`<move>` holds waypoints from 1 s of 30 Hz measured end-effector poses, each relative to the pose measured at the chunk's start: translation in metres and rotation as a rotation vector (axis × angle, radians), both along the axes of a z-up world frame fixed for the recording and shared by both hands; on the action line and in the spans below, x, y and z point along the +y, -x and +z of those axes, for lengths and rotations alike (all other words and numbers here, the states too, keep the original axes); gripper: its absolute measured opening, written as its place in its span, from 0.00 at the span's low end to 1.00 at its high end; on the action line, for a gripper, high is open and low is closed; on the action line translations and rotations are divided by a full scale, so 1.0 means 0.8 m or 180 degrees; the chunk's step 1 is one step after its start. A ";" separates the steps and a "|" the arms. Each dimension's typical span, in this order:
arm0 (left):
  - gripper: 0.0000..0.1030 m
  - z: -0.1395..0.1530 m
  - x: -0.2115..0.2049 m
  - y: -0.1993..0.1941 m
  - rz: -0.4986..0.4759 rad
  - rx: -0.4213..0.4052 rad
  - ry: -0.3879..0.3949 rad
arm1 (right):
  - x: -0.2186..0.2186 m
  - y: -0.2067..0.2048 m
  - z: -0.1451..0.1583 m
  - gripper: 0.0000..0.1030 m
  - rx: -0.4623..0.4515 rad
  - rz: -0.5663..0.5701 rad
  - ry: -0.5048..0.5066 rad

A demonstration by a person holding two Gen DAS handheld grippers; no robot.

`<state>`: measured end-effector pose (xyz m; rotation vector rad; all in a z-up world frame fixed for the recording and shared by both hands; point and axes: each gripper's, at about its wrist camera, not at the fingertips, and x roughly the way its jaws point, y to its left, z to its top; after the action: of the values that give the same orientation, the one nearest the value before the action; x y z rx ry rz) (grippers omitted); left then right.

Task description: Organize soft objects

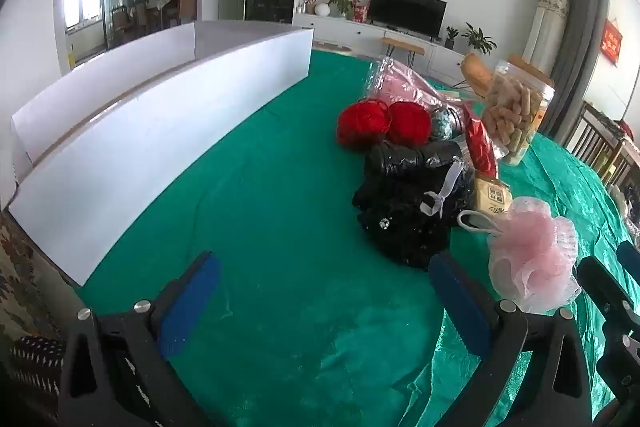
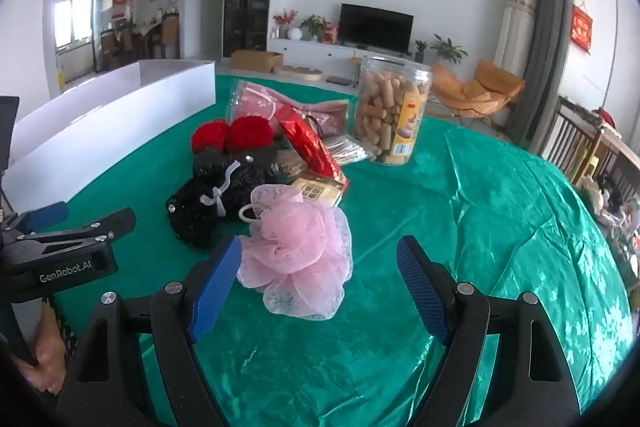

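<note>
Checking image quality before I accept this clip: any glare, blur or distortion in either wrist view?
Left wrist: strong fisheye bending of the white box, dark vignette corners, window blown out, slightly soft overall. Right wrist: same barrel distortion, sheen on the green cloth, pink pouf fairly sharp.

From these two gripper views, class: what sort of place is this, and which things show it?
Most likely a home living room: a television on a low white cabinet, potted plants, and an orange lounge chair beyond the green-covered table.

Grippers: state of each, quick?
Left gripper: open, empty, over bare green cloth.
Right gripper: open, pink bath pouf between its fingers, not gripped.
</note>
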<state>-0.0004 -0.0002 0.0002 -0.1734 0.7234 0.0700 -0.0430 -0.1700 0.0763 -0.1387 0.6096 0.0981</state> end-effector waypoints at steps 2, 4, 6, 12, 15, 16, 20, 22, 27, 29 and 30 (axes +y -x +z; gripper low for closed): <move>1.00 0.001 -0.002 0.003 0.0000 -0.0035 -0.0023 | 0.000 -0.001 0.000 0.80 0.0004 0.0006 0.0011; 1.00 0.001 0.001 0.001 0.0011 0.0082 0.0085 | -0.001 -0.003 -0.001 0.80 0.0013 0.0015 0.0016; 1.00 -0.002 0.001 0.001 0.0007 0.0095 0.0072 | 0.001 -0.001 0.000 0.80 -0.0004 0.0010 0.0034; 1.00 -0.005 0.007 -0.006 0.0017 0.0148 0.0085 | 0.004 0.004 -0.001 0.80 -0.0009 0.0021 0.0039; 1.00 -0.006 0.004 -0.005 0.0021 0.0159 0.0073 | 0.006 0.004 -0.001 0.80 -0.0003 0.0032 0.0032; 1.00 -0.006 0.005 -0.004 0.0021 0.0160 0.0072 | 0.007 0.004 -0.001 0.80 -0.0002 0.0035 0.0034; 1.00 -0.009 0.005 -0.007 0.0019 0.0203 0.0076 | 0.009 0.005 -0.003 0.80 0.0008 0.0046 0.0032; 1.00 -0.011 0.005 -0.009 0.0032 0.0235 0.0077 | 0.011 0.008 -0.005 0.80 0.0017 0.0053 0.0029; 1.00 -0.014 0.008 -0.011 0.0063 0.0268 0.0101 | 0.009 0.003 -0.005 0.80 0.0034 0.0058 0.0018; 1.00 -0.014 0.008 -0.010 0.0067 0.0276 0.0104 | 0.009 0.002 -0.005 0.80 0.0038 0.0061 0.0016; 1.00 -0.014 0.008 -0.010 0.0068 0.0280 0.0104 | 0.010 0.003 -0.005 0.80 0.0035 0.0063 0.0023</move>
<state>0.0080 0.0066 -0.0113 -0.2102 0.8106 0.0867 -0.0455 -0.1622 0.0723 -0.1513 0.6198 0.1159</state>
